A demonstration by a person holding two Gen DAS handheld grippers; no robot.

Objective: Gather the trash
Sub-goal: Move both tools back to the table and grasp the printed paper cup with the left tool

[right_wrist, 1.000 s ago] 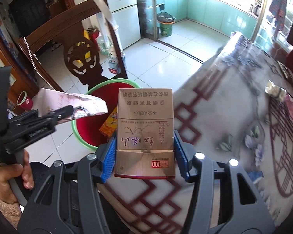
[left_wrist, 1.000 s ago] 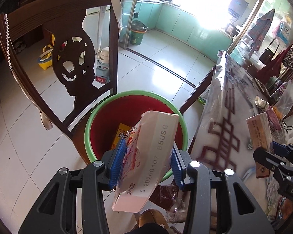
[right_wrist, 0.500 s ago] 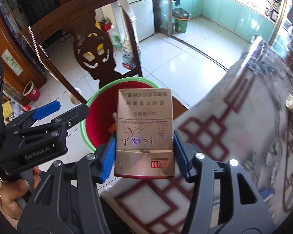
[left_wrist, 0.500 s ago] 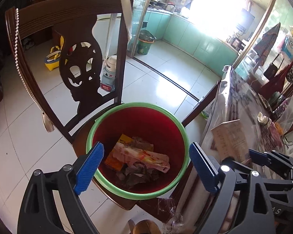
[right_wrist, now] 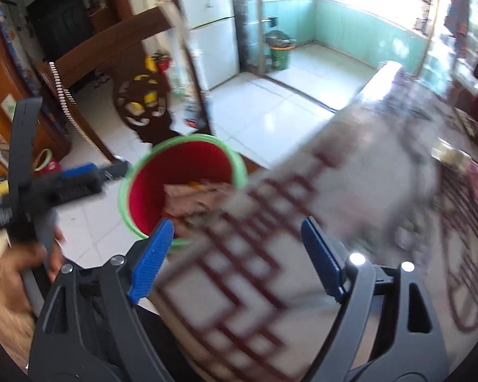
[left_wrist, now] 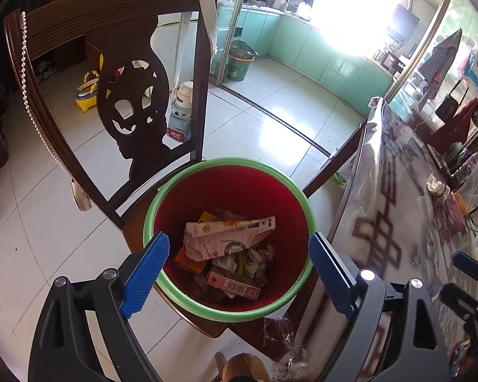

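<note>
- Left gripper (left_wrist: 239,273): jaws wide, empty; white wrapper (left_wrist: 229,235) it held now lies in red bin (left_wrist: 229,313).
- Right gripper (right_wrist: 237,254): jaws just opened, cigarette carton gone, nothing between them.
- Right view blurred; only it shows the hand (right_wrist: 25,261), lower left.

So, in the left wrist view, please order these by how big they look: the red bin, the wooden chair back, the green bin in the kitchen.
1. wooden chair back
2. red bin, though it sits nearer the camera, so true size is unsure
3. green bin in the kitchen, far away and smallest here
</note>
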